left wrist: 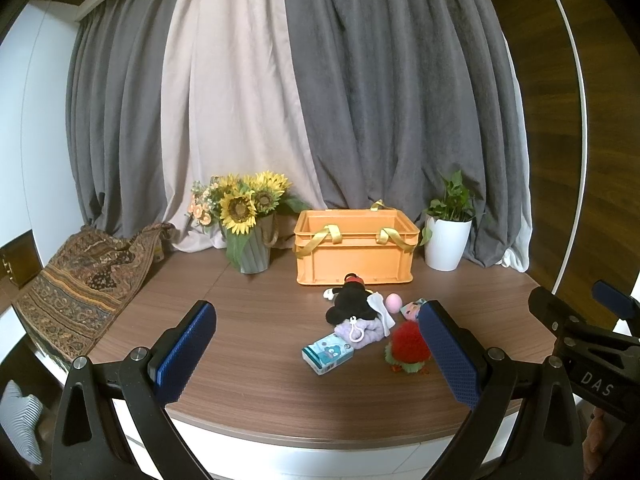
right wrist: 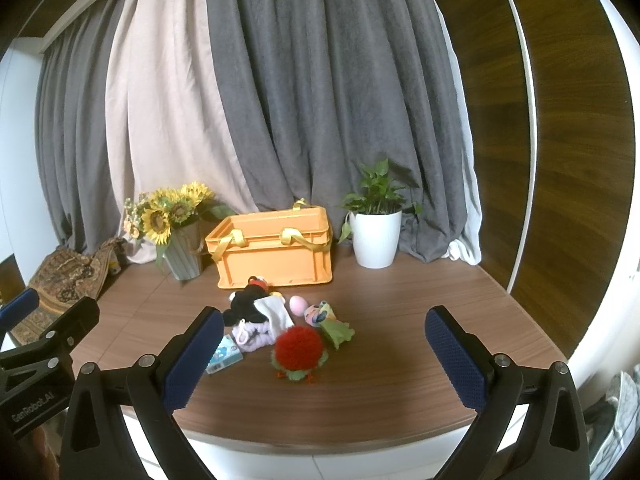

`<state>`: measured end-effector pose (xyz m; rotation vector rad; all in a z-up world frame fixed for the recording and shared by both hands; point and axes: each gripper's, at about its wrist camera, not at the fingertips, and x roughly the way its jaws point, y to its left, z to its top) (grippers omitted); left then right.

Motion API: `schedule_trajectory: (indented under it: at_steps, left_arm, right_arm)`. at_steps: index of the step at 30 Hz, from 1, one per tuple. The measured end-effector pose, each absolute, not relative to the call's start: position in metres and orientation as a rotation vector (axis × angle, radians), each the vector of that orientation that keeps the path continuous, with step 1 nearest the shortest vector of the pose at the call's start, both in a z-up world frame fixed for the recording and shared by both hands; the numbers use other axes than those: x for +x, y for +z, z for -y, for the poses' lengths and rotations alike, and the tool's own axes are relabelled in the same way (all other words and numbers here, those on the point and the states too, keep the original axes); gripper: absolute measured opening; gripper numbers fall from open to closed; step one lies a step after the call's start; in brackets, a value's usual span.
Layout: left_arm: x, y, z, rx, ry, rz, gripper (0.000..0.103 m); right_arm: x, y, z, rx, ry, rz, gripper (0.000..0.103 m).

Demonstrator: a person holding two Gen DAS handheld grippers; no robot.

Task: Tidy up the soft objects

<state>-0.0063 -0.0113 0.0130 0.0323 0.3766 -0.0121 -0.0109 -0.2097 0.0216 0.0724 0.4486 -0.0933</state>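
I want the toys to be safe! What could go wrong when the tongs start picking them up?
1. The toys lie heaped together: the black plush rests against the purple scrunchie and white cloth, so one grab may drag neighbours along.
2. The small pink ball might roll away if bumped.
3. The orange crate's yellow straps hang over its rim and could snag a toy going in.

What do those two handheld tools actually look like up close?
Each tool, left and right, has black angular metal arms with silver bolts, ending in flat fingers faced with dimpled blue pads. White lettering marks their black bodies: "DAS" on the right one, "GenRobot.AI" on the left.
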Motion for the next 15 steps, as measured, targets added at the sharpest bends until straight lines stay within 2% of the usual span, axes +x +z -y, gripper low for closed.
schedule_trajectory:
  at_steps: [15]
  left_arm:
    - [0.022,-0.015,0.003,0.04,-0.036,-0.45,0.103]
  right_arm:
    - [0.014,-0.004,0.198,0.09,-0.076,-0.504,0.102]
